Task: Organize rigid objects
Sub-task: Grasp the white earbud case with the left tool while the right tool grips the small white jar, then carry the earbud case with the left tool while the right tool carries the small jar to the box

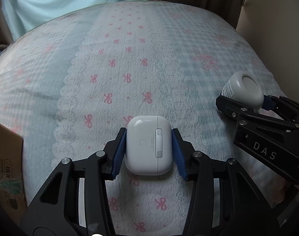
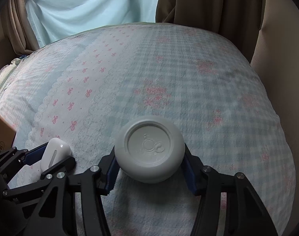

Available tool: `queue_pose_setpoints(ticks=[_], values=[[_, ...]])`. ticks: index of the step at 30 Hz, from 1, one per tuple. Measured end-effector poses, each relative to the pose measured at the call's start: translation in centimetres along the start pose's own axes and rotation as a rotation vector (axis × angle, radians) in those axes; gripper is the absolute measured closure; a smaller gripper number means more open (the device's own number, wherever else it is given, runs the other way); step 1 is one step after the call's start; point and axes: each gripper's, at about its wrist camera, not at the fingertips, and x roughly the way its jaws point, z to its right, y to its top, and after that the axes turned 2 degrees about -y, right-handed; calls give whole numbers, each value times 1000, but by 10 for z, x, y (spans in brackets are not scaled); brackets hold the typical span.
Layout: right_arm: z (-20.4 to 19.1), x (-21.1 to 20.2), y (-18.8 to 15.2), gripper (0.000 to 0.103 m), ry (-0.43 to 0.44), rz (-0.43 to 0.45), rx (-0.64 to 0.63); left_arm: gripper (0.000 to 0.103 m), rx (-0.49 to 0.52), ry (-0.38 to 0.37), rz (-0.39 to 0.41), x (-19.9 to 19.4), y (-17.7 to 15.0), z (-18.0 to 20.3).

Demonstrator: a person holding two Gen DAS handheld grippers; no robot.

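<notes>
Two rigid things are in hand, none yet put anywhere final as far as the views show. The white earbud case (image 1: pixel 148 144) sits between the blue pads of the left tool (image 1: pixel 148 151), pinched at its sides just above the bed cover (image 1: pixel 129 63). The white bottle (image 2: pixel 149 149), base toward the camera, is pinched by the right tool (image 2: pixel 150 167) beside it. Both seem lifted or barely resting; I cannot tell which. A cardboard box (image 1: pixel 5 157) edges in at the left, perhaps the destination. Placing both remains.
</notes>
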Motion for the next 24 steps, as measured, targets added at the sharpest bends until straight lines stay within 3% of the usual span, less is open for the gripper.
queue_pose_setpoints(ticks=[11,18,24], values=[[0,-37,9,51,-13,15,28,62,-26,-30,29,-40,15,-9],[-12,-97,30,51,-16,49,49,62,-40,-39,59,-104,44,-22],[-45,-167,49,51,20,60,45,62,-83,-47,104,-180,65,-56]])
